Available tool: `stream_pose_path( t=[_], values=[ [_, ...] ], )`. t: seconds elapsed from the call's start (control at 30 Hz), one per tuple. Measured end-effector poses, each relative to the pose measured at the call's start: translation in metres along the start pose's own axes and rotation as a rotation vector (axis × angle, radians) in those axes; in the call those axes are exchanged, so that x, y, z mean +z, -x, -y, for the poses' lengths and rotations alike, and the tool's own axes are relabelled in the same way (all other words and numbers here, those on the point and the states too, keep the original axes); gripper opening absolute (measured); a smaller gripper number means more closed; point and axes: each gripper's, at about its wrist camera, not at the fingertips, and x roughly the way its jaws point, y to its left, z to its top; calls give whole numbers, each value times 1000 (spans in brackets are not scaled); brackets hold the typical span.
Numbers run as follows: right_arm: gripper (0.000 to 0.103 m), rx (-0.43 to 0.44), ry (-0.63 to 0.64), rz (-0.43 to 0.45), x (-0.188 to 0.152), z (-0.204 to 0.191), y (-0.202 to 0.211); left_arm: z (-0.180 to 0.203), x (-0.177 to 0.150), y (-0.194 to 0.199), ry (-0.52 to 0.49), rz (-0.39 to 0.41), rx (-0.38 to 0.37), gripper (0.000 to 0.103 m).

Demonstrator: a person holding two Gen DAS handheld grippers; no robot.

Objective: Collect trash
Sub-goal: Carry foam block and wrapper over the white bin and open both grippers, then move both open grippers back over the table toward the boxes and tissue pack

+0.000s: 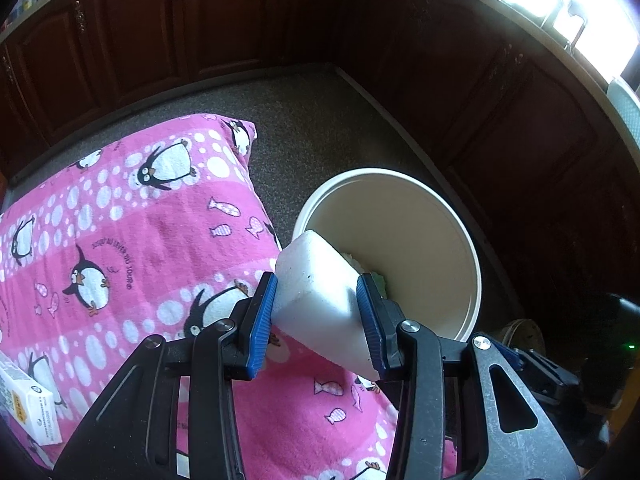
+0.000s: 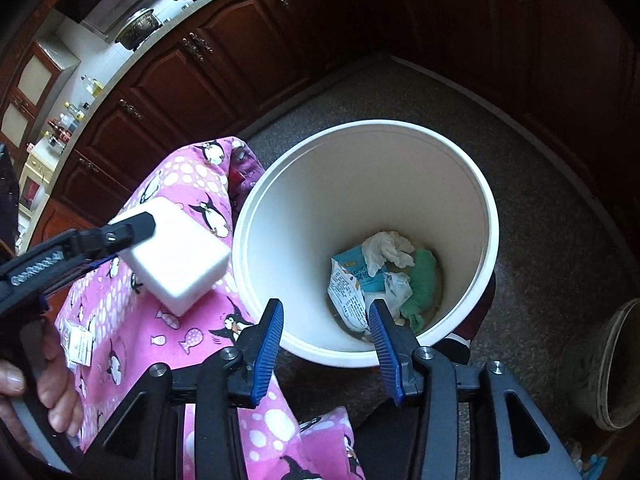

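The left gripper (image 1: 316, 316) has its fingers clenched on a white foam block (image 1: 320, 292), held at the tabletop's edge beside the white bin (image 2: 490, 220), not yet over it. The right gripper (image 2: 326, 344) hangs released and empty above the bin. Let go now and the block could strike the rim and tumble to the floor

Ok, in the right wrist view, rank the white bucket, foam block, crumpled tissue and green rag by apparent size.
1. white bucket
2. foam block, though it is nearer the camera
3. and 4. green rag and crumpled tissue: too alike to rank
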Motion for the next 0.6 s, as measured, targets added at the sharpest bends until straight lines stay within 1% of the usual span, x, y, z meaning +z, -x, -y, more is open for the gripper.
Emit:
stream_pose_path(
  t=[0.23, 0.3, 0.37, 0.4, 0.6],
  values=[
    [46, 8, 13, 9, 0, -7, 6, 1, 0, -8, -18, -12, 12, 42],
    [46, 9, 11, 4, -1, -8, 4, 1, -1, -11, -26, -19, 18, 45],
    [46, 9, 8, -1, -2, -7, 3, 0, -2, -11, -29, -25, 12, 55],
    [46, 8, 5, -3, -2, -6, 3, 0, -2, -11, -27, -28, 7, 57],
    [46, 12, -10, -1, -4, -4, 7, -6, -6, -8, -17, -42, -5, 58]
  ],
)
